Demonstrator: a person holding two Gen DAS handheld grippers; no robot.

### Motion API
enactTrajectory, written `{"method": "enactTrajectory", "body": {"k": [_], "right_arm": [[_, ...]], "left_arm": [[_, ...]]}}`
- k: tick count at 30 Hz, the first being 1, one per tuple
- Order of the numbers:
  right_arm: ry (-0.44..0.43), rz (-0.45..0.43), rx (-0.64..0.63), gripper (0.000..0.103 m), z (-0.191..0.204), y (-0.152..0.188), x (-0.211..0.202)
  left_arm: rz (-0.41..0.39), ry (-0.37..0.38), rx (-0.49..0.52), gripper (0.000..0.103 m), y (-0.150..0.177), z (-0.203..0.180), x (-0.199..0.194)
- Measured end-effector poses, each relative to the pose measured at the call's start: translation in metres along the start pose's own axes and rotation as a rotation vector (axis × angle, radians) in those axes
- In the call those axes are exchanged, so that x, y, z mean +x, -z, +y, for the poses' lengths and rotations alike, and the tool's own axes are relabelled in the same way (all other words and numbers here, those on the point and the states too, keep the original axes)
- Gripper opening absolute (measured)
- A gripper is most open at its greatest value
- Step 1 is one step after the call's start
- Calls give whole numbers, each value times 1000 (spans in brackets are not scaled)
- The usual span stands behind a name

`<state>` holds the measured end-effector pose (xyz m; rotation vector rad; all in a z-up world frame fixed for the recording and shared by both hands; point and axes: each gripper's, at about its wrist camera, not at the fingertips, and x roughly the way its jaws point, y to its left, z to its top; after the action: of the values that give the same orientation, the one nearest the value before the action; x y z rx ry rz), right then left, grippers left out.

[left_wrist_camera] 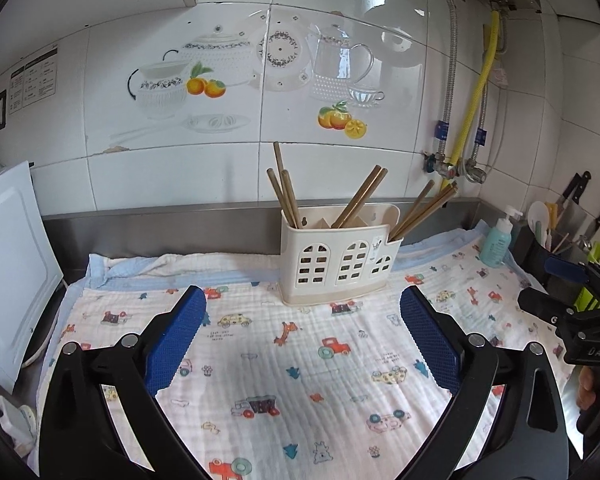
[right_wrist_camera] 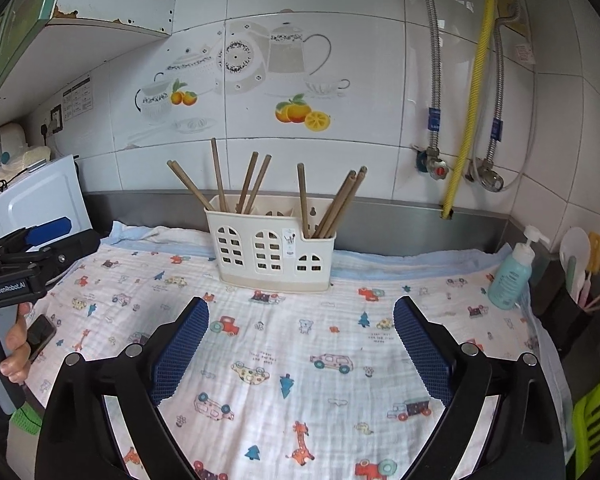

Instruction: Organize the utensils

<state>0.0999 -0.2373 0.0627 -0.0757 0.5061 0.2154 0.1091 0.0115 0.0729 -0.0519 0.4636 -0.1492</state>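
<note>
Both fingers [left_wrist_camera: 174, 340] spread empty; chopstick holder [left_wrist_camera: 338, 264] stands beyond, seemingly apart.

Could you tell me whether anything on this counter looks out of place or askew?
Nothing is spilled or broken. The chopsticks stand in the white holder but splay at different angles across its compartments. The patterned cloth is bunched along its back edge. Both tongs, left and right, hover open and empty.
</note>
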Motion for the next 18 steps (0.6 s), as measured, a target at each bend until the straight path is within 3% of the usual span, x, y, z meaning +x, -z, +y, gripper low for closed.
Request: {"method": "enactTrajectory", "body": {"k": [8, 18], "right_arm": [[45, -5, 15, 93, 2, 18, -13], [26, 3, 33, 93, 9, 26, -17]], "left_arm": [[19, -5, -6, 97, 19, 2, -11], [10, -39, 56, 97, 31, -11, -21]]}}
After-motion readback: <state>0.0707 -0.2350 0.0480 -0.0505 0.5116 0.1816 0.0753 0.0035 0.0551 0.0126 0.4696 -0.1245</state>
